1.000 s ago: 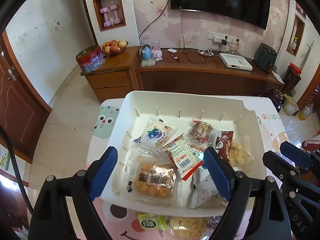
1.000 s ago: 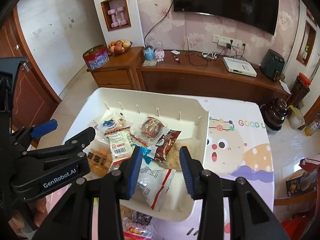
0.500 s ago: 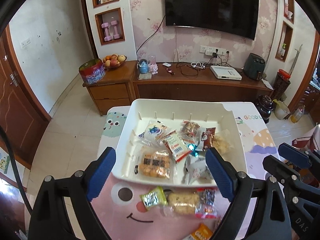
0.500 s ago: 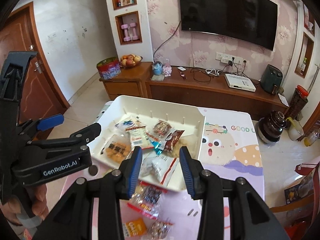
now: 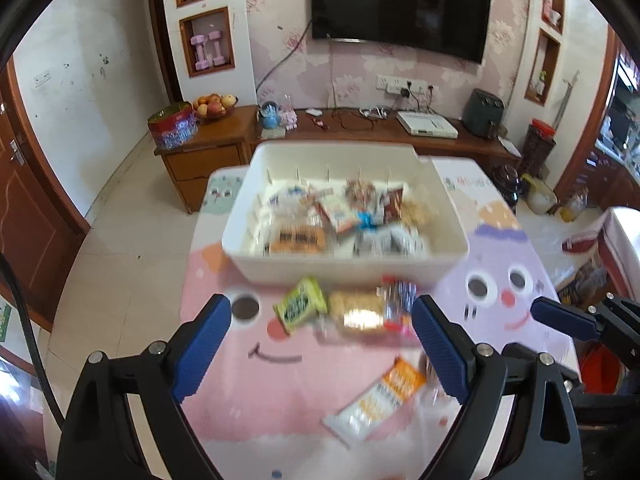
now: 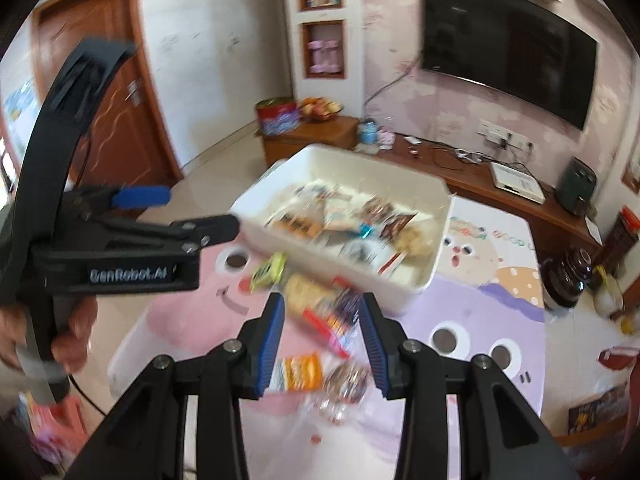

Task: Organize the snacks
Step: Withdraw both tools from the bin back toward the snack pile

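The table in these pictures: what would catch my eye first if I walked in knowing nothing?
Probably the white plastic bin heaped with wrapped snacks, standing at the middle of the pink cartoon-face tablecloth. In front of it more packets lie loose, among them a green foil packet and an orange-and-white wrapper. Nearest the camera loom the black blue-padded left gripper and right gripper, both empty above the loose packets.
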`<state>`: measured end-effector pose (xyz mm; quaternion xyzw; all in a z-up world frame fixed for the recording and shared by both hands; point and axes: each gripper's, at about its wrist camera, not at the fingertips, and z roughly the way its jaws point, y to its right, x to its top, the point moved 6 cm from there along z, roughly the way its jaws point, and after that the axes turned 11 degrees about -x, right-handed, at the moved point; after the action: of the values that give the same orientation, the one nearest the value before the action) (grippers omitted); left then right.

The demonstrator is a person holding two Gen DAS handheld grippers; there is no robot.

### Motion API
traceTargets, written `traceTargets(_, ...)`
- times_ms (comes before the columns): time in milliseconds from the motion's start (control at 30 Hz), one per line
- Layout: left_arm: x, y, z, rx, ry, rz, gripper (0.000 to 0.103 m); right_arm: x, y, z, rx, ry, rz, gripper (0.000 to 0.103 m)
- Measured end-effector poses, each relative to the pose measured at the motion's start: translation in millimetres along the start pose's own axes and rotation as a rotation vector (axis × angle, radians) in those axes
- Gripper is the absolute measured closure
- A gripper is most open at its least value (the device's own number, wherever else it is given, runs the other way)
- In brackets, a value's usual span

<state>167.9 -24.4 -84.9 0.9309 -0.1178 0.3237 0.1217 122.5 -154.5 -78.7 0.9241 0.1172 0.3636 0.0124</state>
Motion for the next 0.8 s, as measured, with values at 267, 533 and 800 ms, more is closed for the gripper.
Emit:
traceTargets(267,-104,-7,17,-0.018,-0.116,-0.005,0.012,-93,-46,22,0.076,-0.102,-0.175,0.064)
traceTargets(533,-177,-26,28,0.001,-0.191,-0.053,0.012,-148,-84,36,0.203,-0.158,-0.325,0.064)
traceTargets(800,-196,-54,27,0.025,-0.206,-0.142,0.012,-175,-127,40,0.287,-0.156,-0.536,0.064)
